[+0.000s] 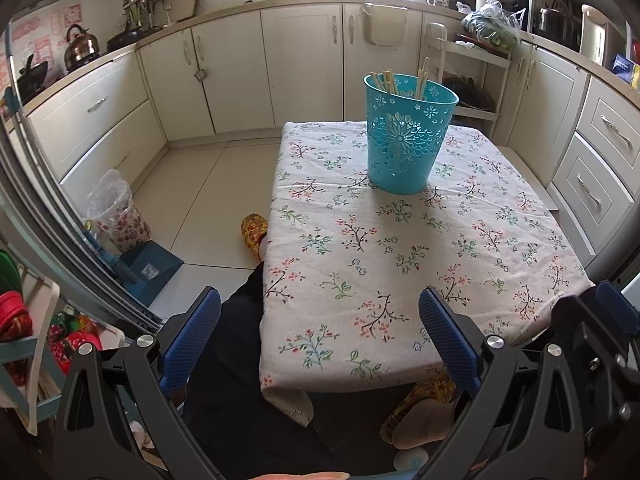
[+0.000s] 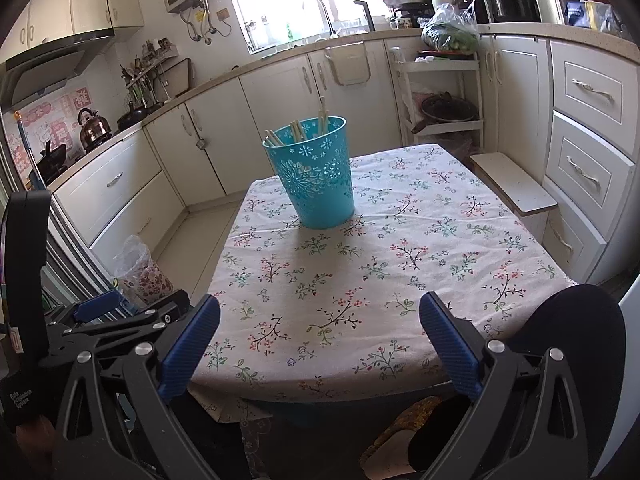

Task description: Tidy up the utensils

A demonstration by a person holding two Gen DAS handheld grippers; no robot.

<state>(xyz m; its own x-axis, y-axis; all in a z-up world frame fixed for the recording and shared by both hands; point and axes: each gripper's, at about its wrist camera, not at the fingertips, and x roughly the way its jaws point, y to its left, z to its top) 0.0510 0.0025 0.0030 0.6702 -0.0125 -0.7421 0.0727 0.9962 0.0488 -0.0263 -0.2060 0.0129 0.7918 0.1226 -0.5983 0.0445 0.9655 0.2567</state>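
Left claw [image 1: 320,336] and right claw [image 2: 320,336] both gape wide and empty, blue fingers [image 1: 192,336] at each frame's lower corners.

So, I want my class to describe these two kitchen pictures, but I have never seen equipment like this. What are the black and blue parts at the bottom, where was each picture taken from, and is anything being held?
There is no robot here. A person holds a hand tool in each hand, and each tool carries a wide-angle camera that looks forward along its two blue fingers. One picture comes from the left gripper, the other from the right gripper. In the right-hand picture, the left tool also shows at the left edge.

Both look over a small table covered with a flowered cloth. On it stands a blue bucket with cut-out patterns, with several pale chopsticks standing inside. Nothing else lies on the cloth.

Both pairs of fingers are spread wide with nothing between them, so nothing is held.
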